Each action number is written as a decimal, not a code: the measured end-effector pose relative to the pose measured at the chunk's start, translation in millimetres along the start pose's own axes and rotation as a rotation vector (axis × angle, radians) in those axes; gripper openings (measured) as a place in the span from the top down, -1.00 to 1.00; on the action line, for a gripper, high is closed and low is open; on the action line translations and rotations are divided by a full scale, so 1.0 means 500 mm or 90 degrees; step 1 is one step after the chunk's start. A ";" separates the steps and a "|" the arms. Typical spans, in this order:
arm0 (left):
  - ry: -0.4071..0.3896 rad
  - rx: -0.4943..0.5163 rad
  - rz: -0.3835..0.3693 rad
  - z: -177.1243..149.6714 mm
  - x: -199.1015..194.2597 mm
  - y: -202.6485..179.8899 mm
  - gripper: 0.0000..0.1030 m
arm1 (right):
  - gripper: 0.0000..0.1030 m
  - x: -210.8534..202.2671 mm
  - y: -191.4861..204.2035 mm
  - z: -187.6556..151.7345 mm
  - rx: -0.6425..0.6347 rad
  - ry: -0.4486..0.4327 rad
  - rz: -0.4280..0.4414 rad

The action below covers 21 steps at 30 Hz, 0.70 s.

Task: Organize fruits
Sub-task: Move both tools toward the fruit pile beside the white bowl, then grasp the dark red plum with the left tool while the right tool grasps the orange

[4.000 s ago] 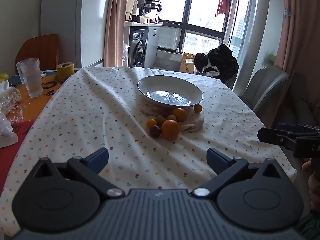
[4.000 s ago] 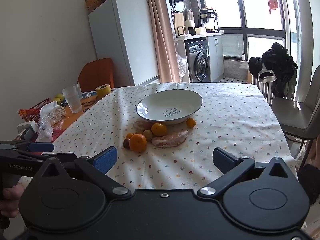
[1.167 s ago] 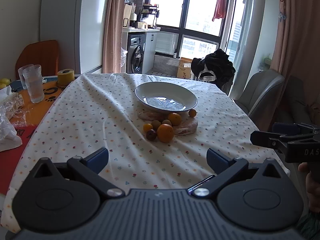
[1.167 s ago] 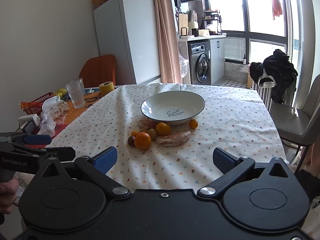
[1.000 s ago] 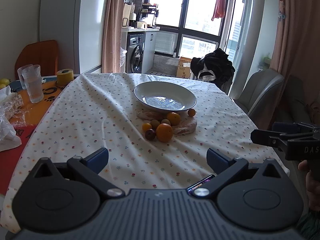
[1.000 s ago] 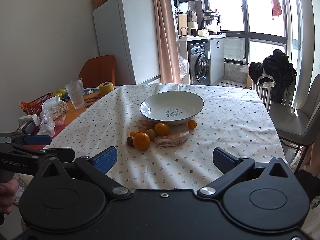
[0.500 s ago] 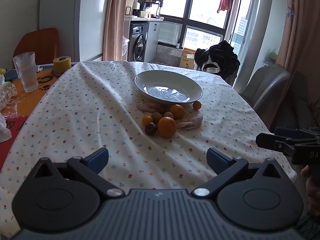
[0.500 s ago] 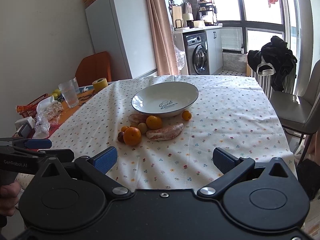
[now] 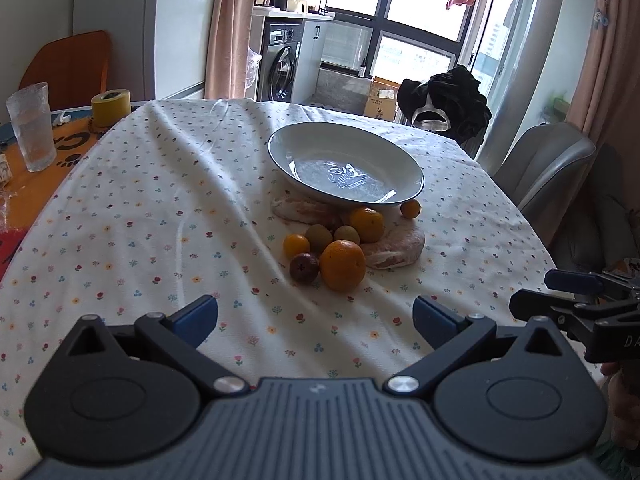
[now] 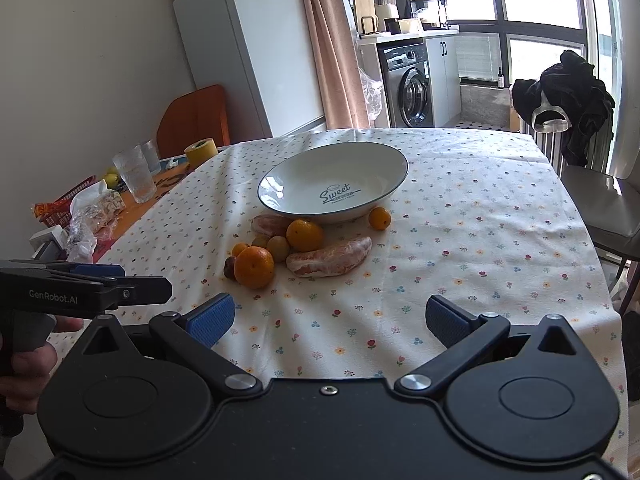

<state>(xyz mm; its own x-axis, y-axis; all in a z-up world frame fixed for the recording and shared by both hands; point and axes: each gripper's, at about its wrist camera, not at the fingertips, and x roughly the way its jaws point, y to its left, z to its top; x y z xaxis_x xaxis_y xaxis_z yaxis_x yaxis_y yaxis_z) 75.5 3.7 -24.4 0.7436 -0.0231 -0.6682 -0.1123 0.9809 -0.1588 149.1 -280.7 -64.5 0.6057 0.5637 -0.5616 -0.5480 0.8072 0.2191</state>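
An empty white bowl (image 9: pixel 306 141) (image 10: pixel 384 159) stands mid-table on the floral cloth. Fruit lies just in front of it: a large orange (image 9: pixel 342 265) (image 10: pixel 254 266), a second orange (image 9: pixel 367 224) (image 10: pixel 304 235), a dark plum (image 9: pixel 304 267) (image 10: pixel 229 268), small green and orange fruits, and two peeled pomelo segments (image 9: pixel 394 246) (image 10: pixel 329 257). A small orange (image 9: pixel 410 208) (image 10: pixel 379 218) lies apart at the right. My left gripper (image 9: pixel 315 317) and right gripper (image 10: pixel 327 315) are both open and empty, above the cloth short of the fruit.
A glass (image 9: pixel 31 132) (image 10: pixel 135 178), yellow tape roll (image 9: pixel 111 107) (image 10: pixel 201 151) and snack wrappers (image 10: pixel 86 216) sit at the table's left. A grey chair (image 9: pixel 544 172) (image 10: pixel 600 204) stands on the right, one with dark clothes (image 10: pixel 564 100) at the far end.
Both grippers have moved forward toward the fruit, which now looks larger and nearer. Jaws stay open. Nothing on the table has moved.
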 end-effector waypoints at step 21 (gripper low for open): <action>0.112 0.007 0.009 0.044 0.148 0.013 -0.47 | -1.00 0.129 -0.026 0.041 0.011 0.058 0.031</action>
<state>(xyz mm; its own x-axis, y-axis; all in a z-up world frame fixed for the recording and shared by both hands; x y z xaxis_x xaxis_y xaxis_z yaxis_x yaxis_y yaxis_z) 144.1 12.6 -59.1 0.6150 -0.0424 -0.7874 -0.1134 0.9834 -0.1415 207.2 -251.6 -87.1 0.5234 0.5843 -0.6202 -0.5648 0.7829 0.2609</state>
